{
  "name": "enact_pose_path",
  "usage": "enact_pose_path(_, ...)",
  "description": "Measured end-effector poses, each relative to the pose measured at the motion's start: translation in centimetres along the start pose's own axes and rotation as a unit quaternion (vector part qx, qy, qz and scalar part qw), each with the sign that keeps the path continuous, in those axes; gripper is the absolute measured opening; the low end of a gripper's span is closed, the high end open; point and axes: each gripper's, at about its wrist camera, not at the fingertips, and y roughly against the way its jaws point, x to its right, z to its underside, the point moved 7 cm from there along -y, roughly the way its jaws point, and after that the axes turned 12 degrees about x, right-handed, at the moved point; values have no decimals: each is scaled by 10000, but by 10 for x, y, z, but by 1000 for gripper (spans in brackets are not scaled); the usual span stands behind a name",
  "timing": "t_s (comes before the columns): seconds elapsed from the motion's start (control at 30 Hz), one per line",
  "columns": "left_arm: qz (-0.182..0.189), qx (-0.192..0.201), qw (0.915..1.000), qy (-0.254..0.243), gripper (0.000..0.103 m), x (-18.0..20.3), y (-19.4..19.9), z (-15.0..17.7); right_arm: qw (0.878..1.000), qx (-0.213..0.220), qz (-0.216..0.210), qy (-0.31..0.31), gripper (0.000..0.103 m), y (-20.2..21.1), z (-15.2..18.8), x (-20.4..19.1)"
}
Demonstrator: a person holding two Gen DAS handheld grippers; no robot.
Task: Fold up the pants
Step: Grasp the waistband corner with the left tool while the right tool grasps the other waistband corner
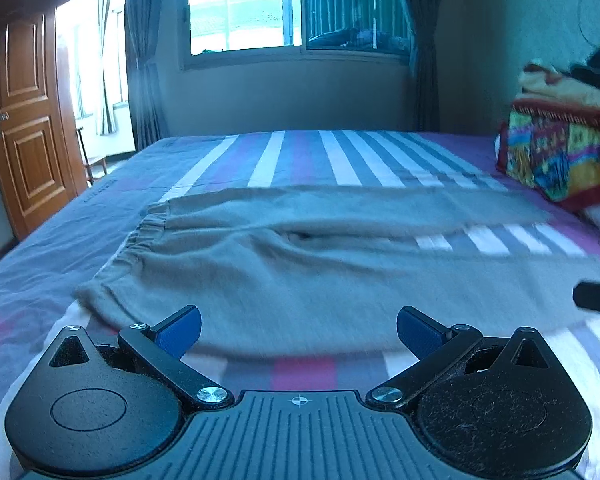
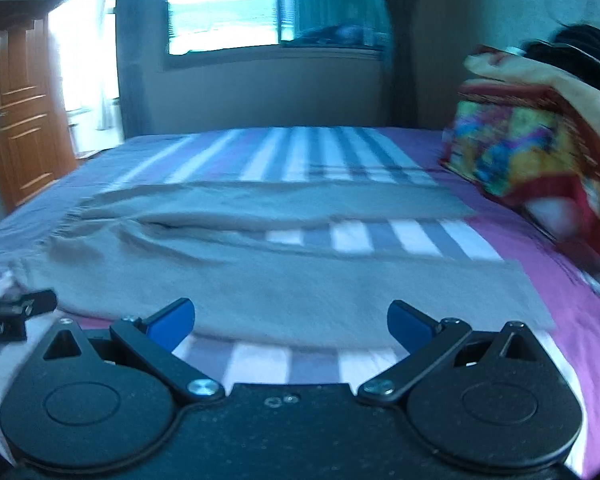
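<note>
Grey pants [image 1: 300,272] lie flat across the striped bed, waistband [image 1: 140,236] to the left and both legs running right with a gap of sheet between them. My left gripper [image 1: 298,334] is open, just short of the near leg's edge close to the waist end. My right gripper [image 2: 290,326] is open too, in front of the same near leg [image 2: 300,288] further toward the hem [image 2: 532,300]. Nothing sits between either pair of blue pads. Part of the right gripper [image 1: 596,298] shows at the edge of the left wrist view, and part of the left gripper [image 2: 16,308] shows in the right wrist view.
The bed [image 1: 284,156] has a purple, grey and white striped sheet. A pile of colourful folded blankets [image 1: 560,152] sits at the right end. A window [image 1: 244,8] with dark curtains is on the far wall, a wooden door [image 1: 24,108] at left.
</note>
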Motion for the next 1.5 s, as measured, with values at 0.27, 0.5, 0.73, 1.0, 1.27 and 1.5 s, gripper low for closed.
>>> enact_pose_path(0.27, 291, -77, 9972, -691, 103, -85, -116, -53, 9923, 47, -1129, 512, 89, -85, -55, -11)
enact_pose_path(0.5, -183, -521, 9968, -580, 85, -193, -264, -73, 9819, -243, -1622, 946, 51, -224, -82, -31)
enact_pose_path(0.73, 38, -1215, 9882, -934, 85, -241, -382, -47, 9679, -617, -2170, 1112, 71, -368, -81, -56)
enact_pose_path(1.0, 852, -1793, 9741, -1083, 85, -254, -465, -25, 9442, -1039, -2789, 1409, 78, -467, -63, -65)
enact_pose_path(1.27, 1290, -1945, 9703, -639, 30, -254, -487, -17, 9169, -1765, -3241, 1520, 63, -497, -40, -59)
enact_pose_path(1.5, 1067, -1103, 9854, -732, 18, -245, -441, -38, 9330, -1447, -2887, 1585, 4, -475, -58, -61)
